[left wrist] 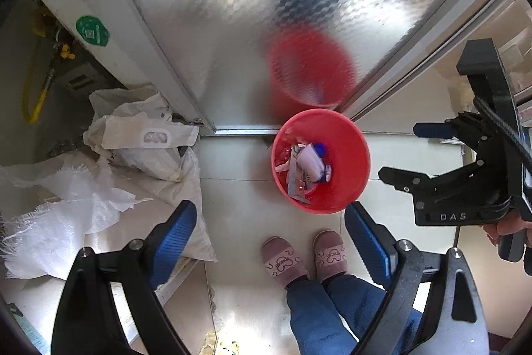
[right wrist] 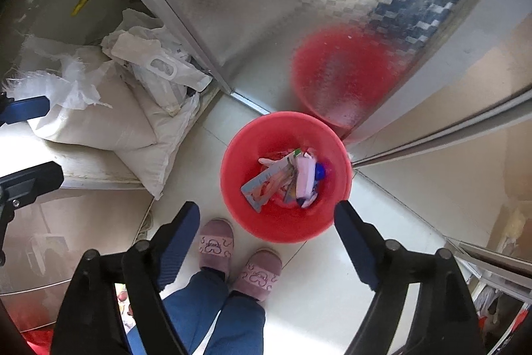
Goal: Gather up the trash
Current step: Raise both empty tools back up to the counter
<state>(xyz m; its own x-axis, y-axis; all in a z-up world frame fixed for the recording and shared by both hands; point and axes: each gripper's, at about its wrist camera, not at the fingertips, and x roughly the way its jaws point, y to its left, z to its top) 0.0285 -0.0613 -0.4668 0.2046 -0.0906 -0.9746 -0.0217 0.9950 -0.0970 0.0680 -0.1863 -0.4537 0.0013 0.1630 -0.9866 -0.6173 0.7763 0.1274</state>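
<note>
A red bucket (left wrist: 349, 152) stands on the pale floor against a shiny metal door, which mirrors it. Inside lies a heap of trash (left wrist: 307, 167): wrappers, paper scraps and a blue cap. My left gripper (left wrist: 270, 212) hangs open high above the floor, just short of the bucket, with nothing between its blue pads. In the right wrist view the bucket (right wrist: 252, 135) and its trash (right wrist: 289, 178) sit straight below my right gripper (right wrist: 266, 210). That gripper is open and empty too. Each gripper shows at the edge of the other's view: the right gripper (left wrist: 400, 150), the left gripper (right wrist: 43, 140).
White woven sacks (left wrist: 143, 152) and crumpled plastic fill the open cabinet at the left, behind a yellow hose (left wrist: 36, 95). The metal door (left wrist: 232, 5) rises behind the bucket. A person's slippered feet (right wrist: 216, 242) stand just in front of it.
</note>
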